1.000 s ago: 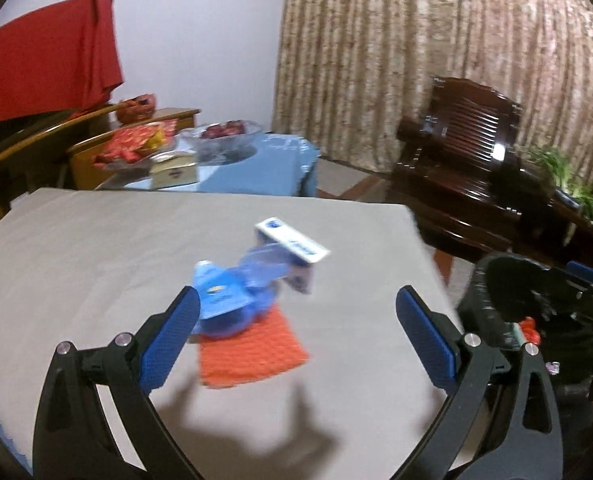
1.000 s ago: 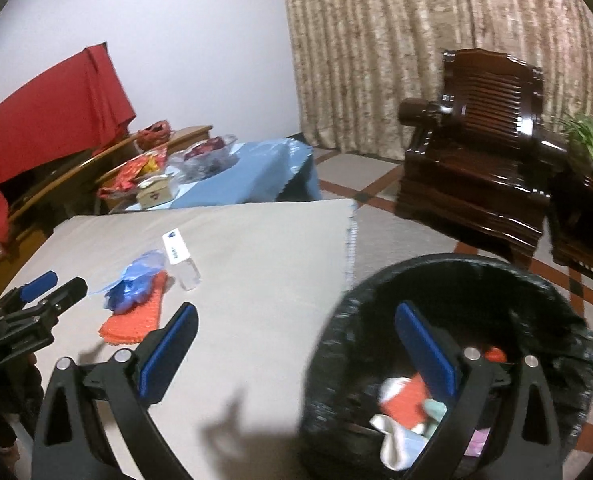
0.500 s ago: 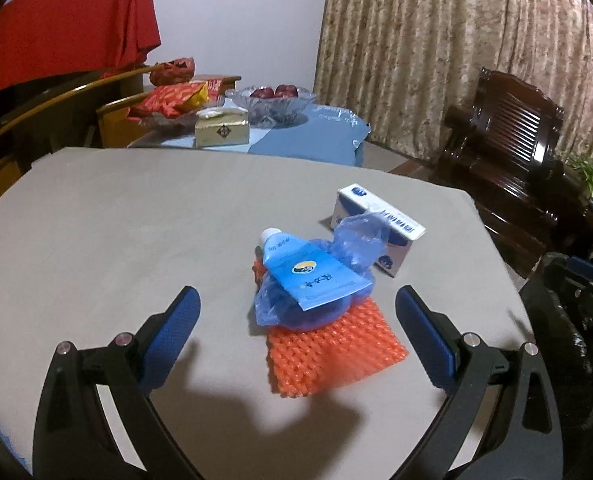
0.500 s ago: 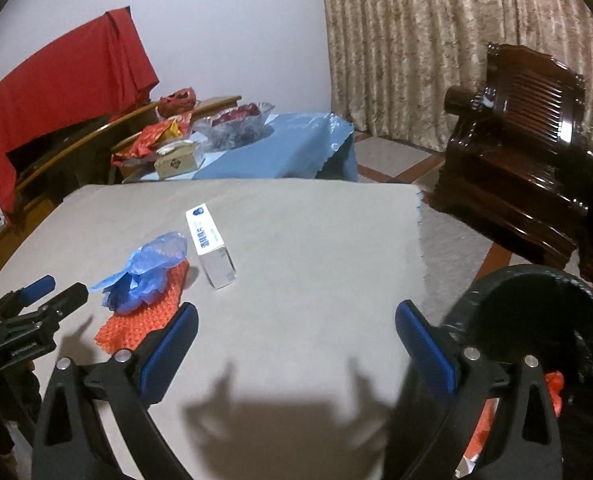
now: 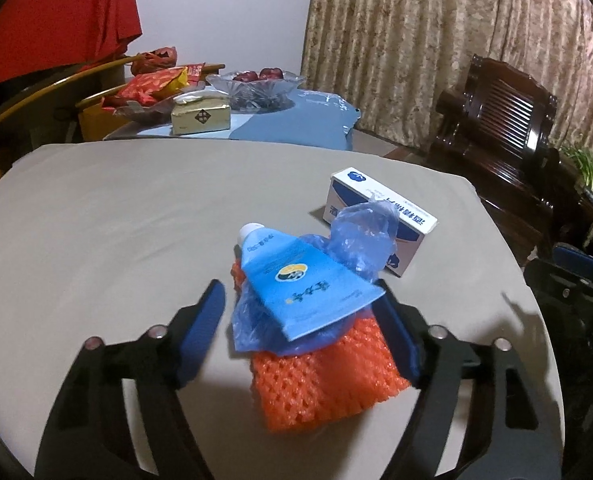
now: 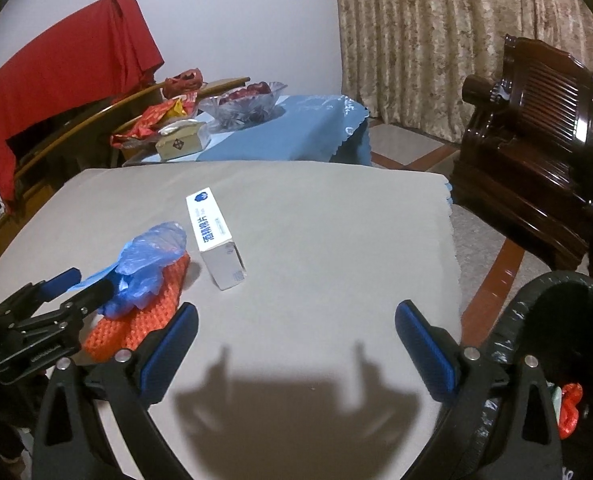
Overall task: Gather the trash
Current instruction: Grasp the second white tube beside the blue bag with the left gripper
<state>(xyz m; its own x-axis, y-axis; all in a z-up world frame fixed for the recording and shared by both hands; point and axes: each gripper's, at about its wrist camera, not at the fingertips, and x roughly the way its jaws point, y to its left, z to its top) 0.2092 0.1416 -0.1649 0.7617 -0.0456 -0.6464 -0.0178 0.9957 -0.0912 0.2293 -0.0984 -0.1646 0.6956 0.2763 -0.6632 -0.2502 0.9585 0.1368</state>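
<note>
Our left claw (image 5: 300, 320) has just been closing and now stands about half open around the small heap of trash on the near part of the grey table (image 5: 96, 208). Its right pad looks to be touching the edge of the orange foam net (image 5: 328, 376), while the left pad stands clear, so nothing is gripped yet. The net lies flat at the bottom of the heap. On it sits a crumpled blue plastic bag (image 5: 360, 236), and on top of that a flattened blue tube (image 5: 304, 292) with a white cap pointing away from us and a round logo on its face. Just beyond the heap to the right lies a white and blue box (image 5: 380, 216), on its long side, with the bag bunched up against it. Our right claw (image 6: 296, 344) hangs wide open and empty over bare table, near the right edge. Down past that edge stands the black-lined trash bin (image 6: 536, 320), with something red inside it.
</note>
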